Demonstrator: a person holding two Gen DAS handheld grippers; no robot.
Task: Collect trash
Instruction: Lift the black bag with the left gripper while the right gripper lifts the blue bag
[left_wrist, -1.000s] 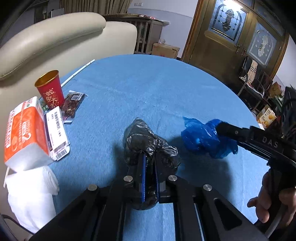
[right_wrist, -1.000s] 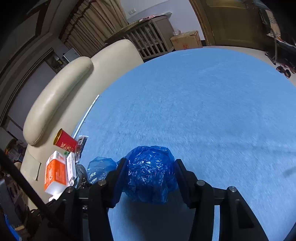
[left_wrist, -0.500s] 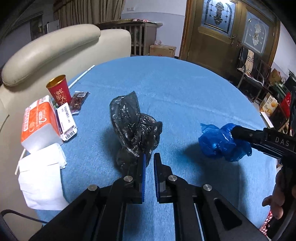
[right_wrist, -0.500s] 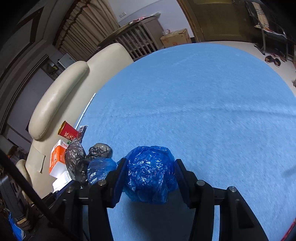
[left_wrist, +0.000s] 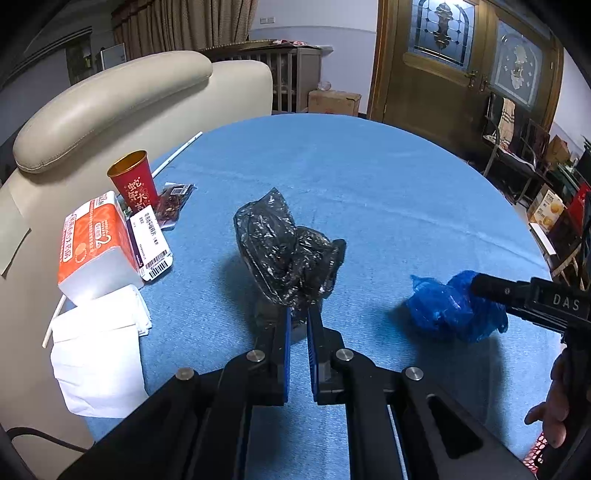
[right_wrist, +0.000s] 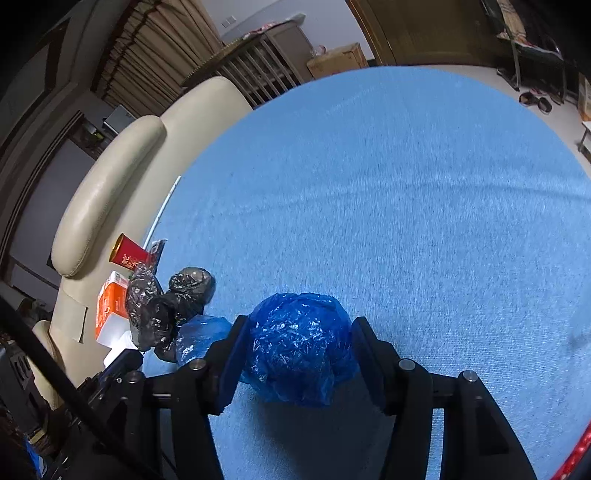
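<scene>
My left gripper is shut on a crumpled black plastic bag and holds it lifted above the blue tablecloth. The black bag also shows in the right wrist view. My right gripper is shut on a crumpled blue plastic bag, held just above the cloth. In the left wrist view the blue bag hangs at the right gripper's tip, to the right of the black bag.
At the table's left edge stand a red paper cup, a dark snack wrapper, an orange tissue pack, a labelled packet and white napkins. A cream sofa lies behind them.
My left gripper has lifted the black bag off the cloth and drawn back. The right gripper keeps its hold on the blue bag and has shifted slightly right.
</scene>
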